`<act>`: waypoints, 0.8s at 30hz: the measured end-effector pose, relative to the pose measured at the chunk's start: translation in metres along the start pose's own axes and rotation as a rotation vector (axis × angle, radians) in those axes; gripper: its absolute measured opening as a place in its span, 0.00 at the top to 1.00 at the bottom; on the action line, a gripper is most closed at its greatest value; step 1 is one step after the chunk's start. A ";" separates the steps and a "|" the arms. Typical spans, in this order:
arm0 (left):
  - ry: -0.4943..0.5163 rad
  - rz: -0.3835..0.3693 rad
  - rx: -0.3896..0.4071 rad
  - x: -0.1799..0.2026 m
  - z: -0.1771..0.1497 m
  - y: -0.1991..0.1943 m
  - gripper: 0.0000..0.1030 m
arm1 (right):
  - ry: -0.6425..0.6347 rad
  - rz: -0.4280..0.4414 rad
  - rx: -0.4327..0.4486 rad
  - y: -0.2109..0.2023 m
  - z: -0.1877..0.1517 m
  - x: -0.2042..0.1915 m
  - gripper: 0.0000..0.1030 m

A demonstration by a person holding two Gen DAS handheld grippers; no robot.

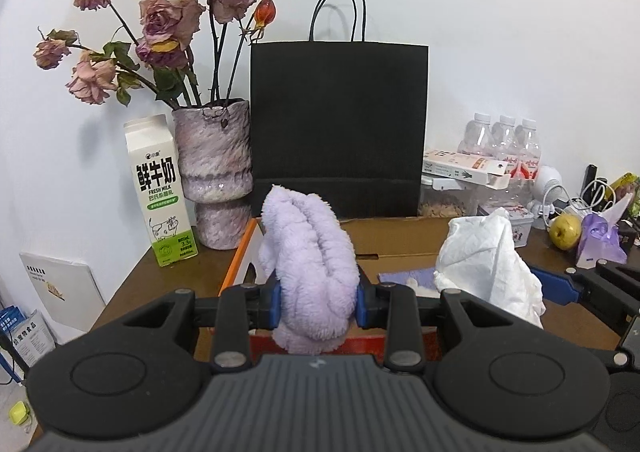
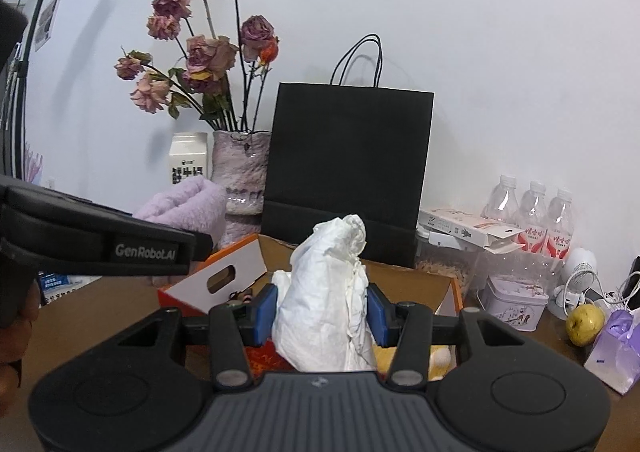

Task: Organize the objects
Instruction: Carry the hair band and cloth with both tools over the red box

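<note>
The left tool (image 1: 318,298) is clamped on a fluffy lilac towel (image 1: 310,252), which stands up between its blue pads. The right tool (image 2: 322,316) grips a crumpled white cloth (image 2: 332,292) the same way. Both bundles are held above an open cardboard box (image 2: 224,272) with orange edging, just ahead of and below the tools. Beyond the left tool, to its left, a milk carton (image 1: 160,191) reads "FRESH MILK" under large Chinese characters. The left tool's side, seen from the right wrist, carries "GenRobot.AI". A black paper bag (image 1: 340,123) stands straight ahead on the bench (image 1: 188,268).
</note>
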State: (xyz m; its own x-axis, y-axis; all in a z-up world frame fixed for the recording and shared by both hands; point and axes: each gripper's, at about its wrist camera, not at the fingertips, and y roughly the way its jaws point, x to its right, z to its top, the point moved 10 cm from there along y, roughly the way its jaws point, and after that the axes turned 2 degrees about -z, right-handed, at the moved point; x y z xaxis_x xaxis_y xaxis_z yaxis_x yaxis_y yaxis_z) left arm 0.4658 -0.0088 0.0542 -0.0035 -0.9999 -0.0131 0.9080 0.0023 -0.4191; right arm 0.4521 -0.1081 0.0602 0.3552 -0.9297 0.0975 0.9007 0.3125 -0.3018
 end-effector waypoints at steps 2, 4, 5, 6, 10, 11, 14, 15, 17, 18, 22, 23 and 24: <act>0.003 0.001 -0.001 0.001 0.004 0.007 0.68 | 0.003 -0.004 -0.006 0.007 0.001 0.003 0.56; 0.000 0.002 -0.006 0.001 0.007 0.015 0.68 | 0.005 -0.009 -0.013 0.016 0.002 0.006 0.56; -0.002 0.002 -0.008 0.001 0.008 0.018 0.68 | 0.006 -0.011 -0.017 0.020 0.003 0.008 0.56; -0.005 0.001 -0.009 0.001 0.009 0.022 0.68 | 0.006 -0.013 -0.020 0.024 0.004 0.009 0.56; -0.018 0.006 -0.024 -0.001 0.011 0.040 0.68 | 0.008 -0.018 -0.037 0.040 0.006 0.014 0.56; -0.022 0.006 -0.029 -0.001 0.011 0.044 0.68 | 0.008 -0.019 -0.040 0.043 0.007 0.015 0.56; -0.032 0.013 -0.046 -0.004 0.011 0.057 0.68 | 0.007 -0.023 -0.047 0.054 0.010 0.017 0.56; -0.034 0.016 -0.051 -0.005 0.011 0.061 0.68 | 0.010 -0.024 -0.048 0.057 0.011 0.018 0.56; -0.033 0.022 -0.059 -0.005 0.010 0.069 0.68 | 0.017 -0.025 -0.052 0.063 0.012 0.020 0.56; -0.034 0.025 -0.064 -0.006 0.010 0.073 0.68 | 0.019 -0.026 -0.055 0.066 0.012 0.021 0.56; -0.037 0.029 -0.082 -0.008 0.009 0.089 0.68 | 0.021 -0.034 -0.069 0.079 0.012 0.024 0.56; -0.037 0.031 -0.086 -0.008 0.008 0.093 0.68 | 0.026 -0.035 -0.073 0.082 0.012 0.026 0.56; -0.039 0.030 -0.090 -0.009 0.008 0.097 0.68 | 0.030 -0.037 -0.078 0.085 0.011 0.027 0.56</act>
State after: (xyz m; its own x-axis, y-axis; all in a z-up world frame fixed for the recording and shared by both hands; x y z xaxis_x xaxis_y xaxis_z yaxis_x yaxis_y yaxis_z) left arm 0.5571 -0.0001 0.0208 0.0413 -0.9991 0.0076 0.8660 0.0320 -0.4991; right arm 0.5414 -0.1043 0.0475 0.3137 -0.9460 0.0813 0.8903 0.2633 -0.3715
